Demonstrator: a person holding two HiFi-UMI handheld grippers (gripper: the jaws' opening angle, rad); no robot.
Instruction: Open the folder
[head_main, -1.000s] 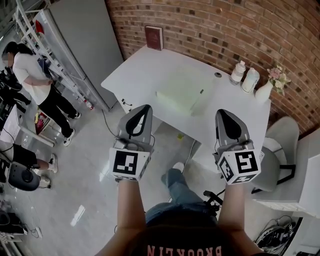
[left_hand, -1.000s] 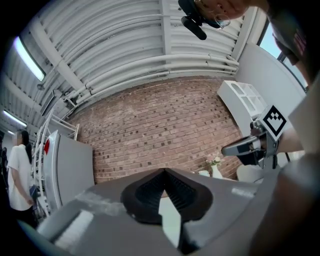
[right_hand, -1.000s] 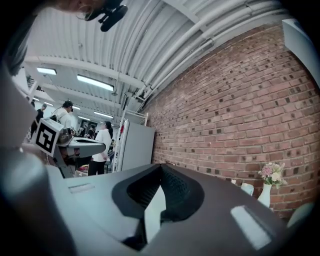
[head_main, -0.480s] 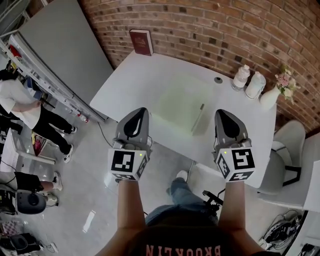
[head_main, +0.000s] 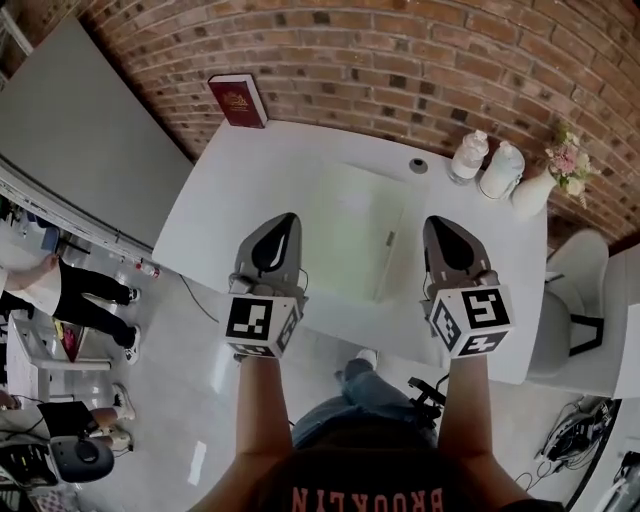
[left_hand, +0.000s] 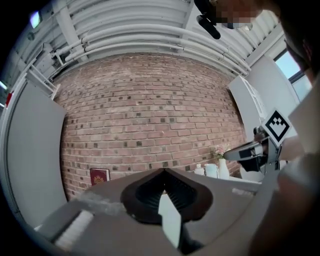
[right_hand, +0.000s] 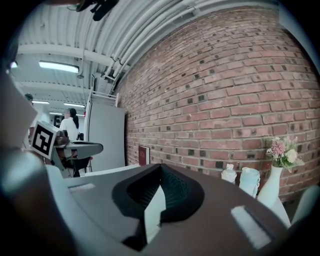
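Both grippers had come forward since a second earlier, tips now over the near edge of the white surface (head_main: 245, 185). Left gripper (head_main: 287, 220) and right gripper (head_main: 434, 222): jaws together, nothing between either pair. One flat pale-green folder (head_main: 352, 232) lay unopened mid-surface, between the two grippers. Along the brick wall (head_main: 400, 60): one red hardback book (head_main: 237, 100) standing upright, two white bottles (head_main: 467, 156), one white vase (head_main: 530, 188) holding pink flowers.
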